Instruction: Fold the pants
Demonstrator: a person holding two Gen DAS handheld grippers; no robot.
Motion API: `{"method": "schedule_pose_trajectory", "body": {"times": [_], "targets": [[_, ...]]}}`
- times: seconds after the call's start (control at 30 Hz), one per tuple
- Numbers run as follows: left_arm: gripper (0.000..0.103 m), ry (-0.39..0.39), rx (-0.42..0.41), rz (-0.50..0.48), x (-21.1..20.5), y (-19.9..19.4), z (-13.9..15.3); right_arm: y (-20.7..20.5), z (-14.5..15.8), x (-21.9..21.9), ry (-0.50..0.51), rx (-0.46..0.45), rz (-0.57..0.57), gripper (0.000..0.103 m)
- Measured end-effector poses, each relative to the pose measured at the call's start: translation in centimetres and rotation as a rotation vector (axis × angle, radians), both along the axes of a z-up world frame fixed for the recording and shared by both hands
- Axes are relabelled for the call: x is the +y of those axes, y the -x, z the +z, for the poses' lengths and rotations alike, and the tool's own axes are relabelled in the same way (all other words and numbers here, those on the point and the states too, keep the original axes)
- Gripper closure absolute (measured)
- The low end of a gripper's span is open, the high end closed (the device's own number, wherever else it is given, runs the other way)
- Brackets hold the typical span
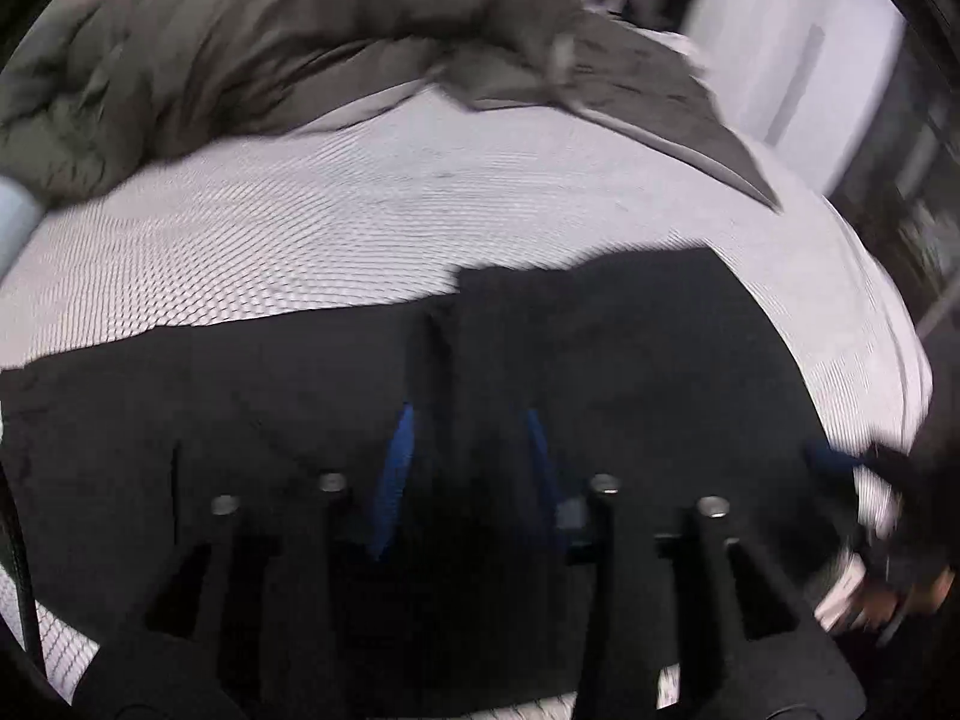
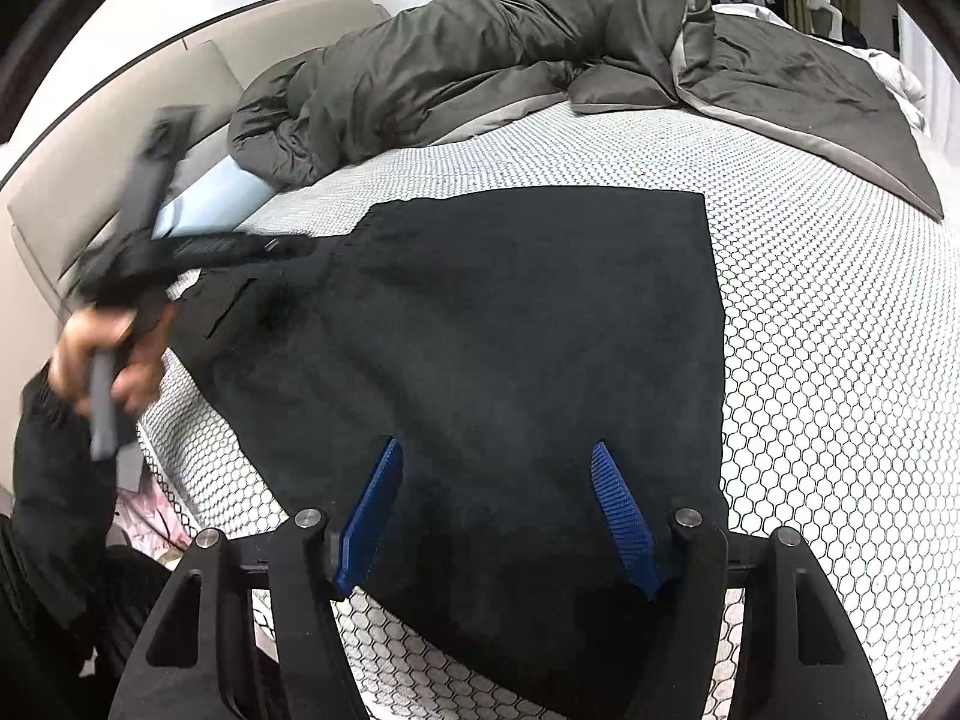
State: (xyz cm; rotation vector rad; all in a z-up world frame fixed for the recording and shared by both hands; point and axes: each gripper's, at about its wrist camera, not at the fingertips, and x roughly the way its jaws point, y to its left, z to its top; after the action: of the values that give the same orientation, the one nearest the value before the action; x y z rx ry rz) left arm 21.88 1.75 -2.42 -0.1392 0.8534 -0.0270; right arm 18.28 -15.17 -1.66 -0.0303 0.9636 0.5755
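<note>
on honeycomb-print mattress (image 2: 810,312), folded black pants (image 2: 510,330), no readable labels

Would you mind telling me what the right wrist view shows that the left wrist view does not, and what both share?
Only the right wrist view shows the person's left hand gripping the blurred left claw, and a pale blue pillow. Only the left wrist view shows the left claw from behind, open over the cloth. Both share the dark folded pants on the white honeycomb-patterned mattress, with a grey-green duvet beyond.
</note>
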Motion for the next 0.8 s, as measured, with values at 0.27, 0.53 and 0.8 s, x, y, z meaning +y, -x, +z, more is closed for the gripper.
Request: {"method": "schedule_pose_trajectory", "body": {"times": [0.27, 0.53, 0.8], "targets": [[0.044, -0.164, 0.039, -0.1, -5.3, 3.7, -3.5, -0.2, -1.0, 0.4, 0.052, 0.031, 0.013, 0.034], [0.029, -0.039, 0.019, 0.038, -0.1, 6.6, -3.0, 0.2, 0.2, -0.3, 0.003, 0.03, 0.011, 0.024], [0.003, 0.172, -0.061, 0.467, 14.5, 13.1, -2.5, -0.1, 0.9, -1.3, -0.048, 0.005, -0.032, 0.017]]}}
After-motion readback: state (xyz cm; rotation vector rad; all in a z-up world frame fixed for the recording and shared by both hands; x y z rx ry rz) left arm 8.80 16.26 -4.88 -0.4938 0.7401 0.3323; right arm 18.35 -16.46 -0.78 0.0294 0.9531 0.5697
